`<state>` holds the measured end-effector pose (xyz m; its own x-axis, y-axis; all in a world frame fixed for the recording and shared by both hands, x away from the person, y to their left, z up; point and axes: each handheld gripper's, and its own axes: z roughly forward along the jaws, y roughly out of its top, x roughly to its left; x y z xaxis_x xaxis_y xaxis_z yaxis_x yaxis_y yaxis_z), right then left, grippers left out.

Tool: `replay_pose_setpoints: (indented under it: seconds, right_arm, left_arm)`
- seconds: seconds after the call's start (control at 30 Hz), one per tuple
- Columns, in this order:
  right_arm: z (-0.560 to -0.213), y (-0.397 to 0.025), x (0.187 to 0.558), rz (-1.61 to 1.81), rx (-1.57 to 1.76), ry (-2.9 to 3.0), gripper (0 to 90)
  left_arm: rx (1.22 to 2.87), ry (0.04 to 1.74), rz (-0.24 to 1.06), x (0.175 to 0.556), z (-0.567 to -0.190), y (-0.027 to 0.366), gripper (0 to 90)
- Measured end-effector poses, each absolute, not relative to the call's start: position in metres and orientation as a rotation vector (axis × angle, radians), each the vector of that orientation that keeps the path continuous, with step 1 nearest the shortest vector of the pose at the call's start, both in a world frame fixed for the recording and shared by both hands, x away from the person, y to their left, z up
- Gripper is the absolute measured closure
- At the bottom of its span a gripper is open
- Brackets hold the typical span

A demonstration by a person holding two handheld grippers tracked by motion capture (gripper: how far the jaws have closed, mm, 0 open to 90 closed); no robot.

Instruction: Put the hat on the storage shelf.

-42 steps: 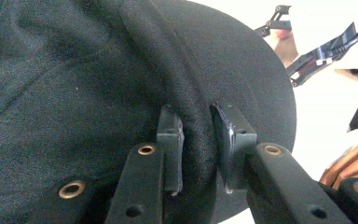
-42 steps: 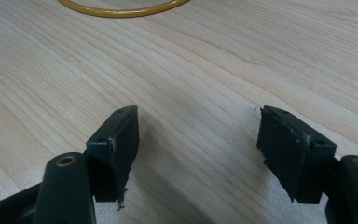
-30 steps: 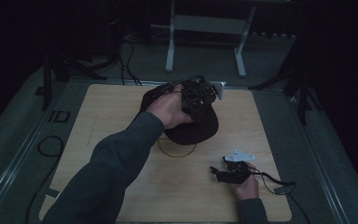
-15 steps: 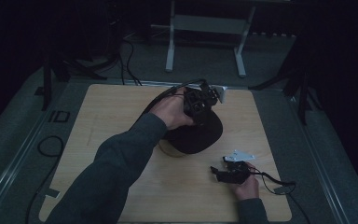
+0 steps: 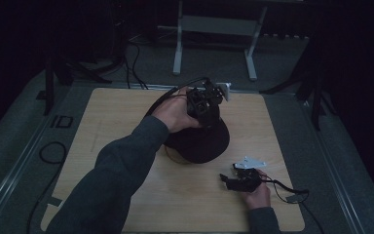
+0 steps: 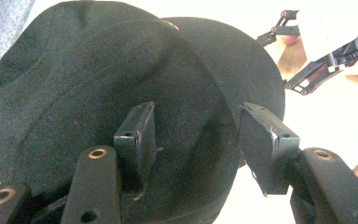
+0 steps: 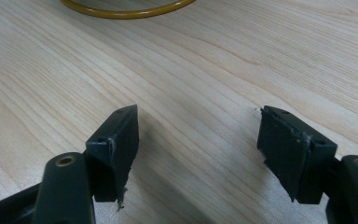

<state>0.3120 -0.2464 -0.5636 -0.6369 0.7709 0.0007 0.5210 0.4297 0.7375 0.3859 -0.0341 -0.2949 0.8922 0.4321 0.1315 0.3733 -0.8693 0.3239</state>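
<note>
A black felt hat (image 5: 199,144) lies near the middle of the wooden table (image 5: 126,122). My left gripper (image 5: 205,114) is held just over the hat's far side. In the left gripper view its jaws (image 6: 196,123) stand open, with the hat's crown (image 6: 74,79) close behind them and nothing pinched. My right gripper (image 5: 224,179) rests low on the table to the right of the hat's near side. It is open (image 7: 198,126) over bare wood. A yellow ring (image 7: 121,10) lies ahead of it, partly under the hat's brim (image 5: 169,153).
A cable (image 5: 282,187) trails from the right gripper toward the table's right edge. Beyond the far edge stands a white metal frame (image 5: 214,29). Dark floor and cables (image 5: 48,151) surround the table.
The left hand and its gripper have shifted slightly over the hat. The right gripper has stayed in place.
</note>
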Motion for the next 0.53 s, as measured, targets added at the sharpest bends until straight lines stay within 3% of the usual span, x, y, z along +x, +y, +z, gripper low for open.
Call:
replay_pose_setpoints:
  seconds: [0.53]
  right_arm:
    - [-0.564, -0.246, 0.312, 1.035, 1.108, 2.351, 29.3]
  left_arm:
    - [2.706, 0.643, 0.300, 0.381, -0.287, -0.006, 47.1]
